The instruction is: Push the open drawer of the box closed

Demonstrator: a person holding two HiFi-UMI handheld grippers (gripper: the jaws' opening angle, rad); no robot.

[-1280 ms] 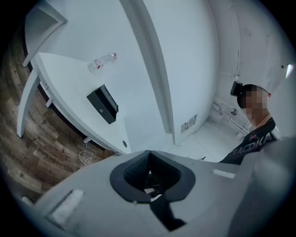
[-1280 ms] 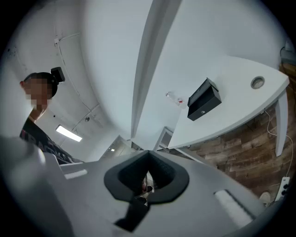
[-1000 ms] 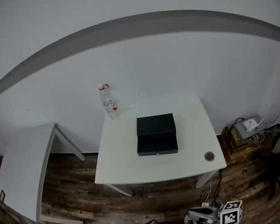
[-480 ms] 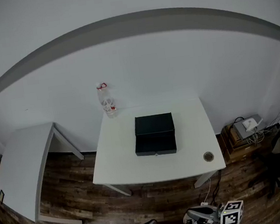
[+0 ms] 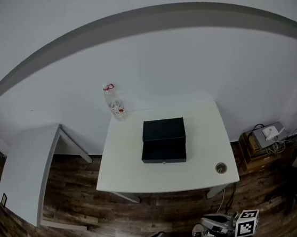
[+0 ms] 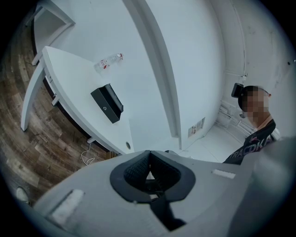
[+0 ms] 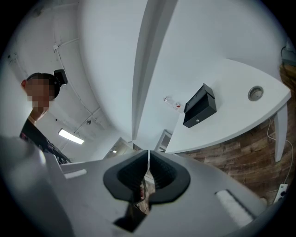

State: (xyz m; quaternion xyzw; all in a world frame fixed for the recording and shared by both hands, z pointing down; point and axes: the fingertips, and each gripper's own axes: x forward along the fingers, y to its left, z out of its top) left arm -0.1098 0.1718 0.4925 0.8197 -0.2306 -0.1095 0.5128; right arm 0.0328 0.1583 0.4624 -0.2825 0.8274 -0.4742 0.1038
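A black box (image 5: 162, 132) sits in the middle of the white table (image 5: 125, 169), its drawer (image 5: 163, 153) pulled out toward me with a small knob on the front. The box (image 6: 107, 102) also shows far off in the left gripper view, and the box (image 7: 200, 105) in the right gripper view. Both grippers hang low at the head view's bottom edge, well short of the table. My left gripper (image 6: 149, 152) is shut and empty. My right gripper (image 7: 148, 152) has just been opening; a thin slit shows between its pads, with nothing in it.
A clear plastic bottle (image 5: 114, 102) stands at the table's far left corner. A small round object (image 5: 220, 168) lies near the front right corner. A second white table (image 5: 23, 168) stands at the left. A box with cables (image 5: 263, 137) rests on the wooden floor at the right.
In the head view the table and box have drifted slightly left and look a little nearer. Both grippers stay at the bottom edge.
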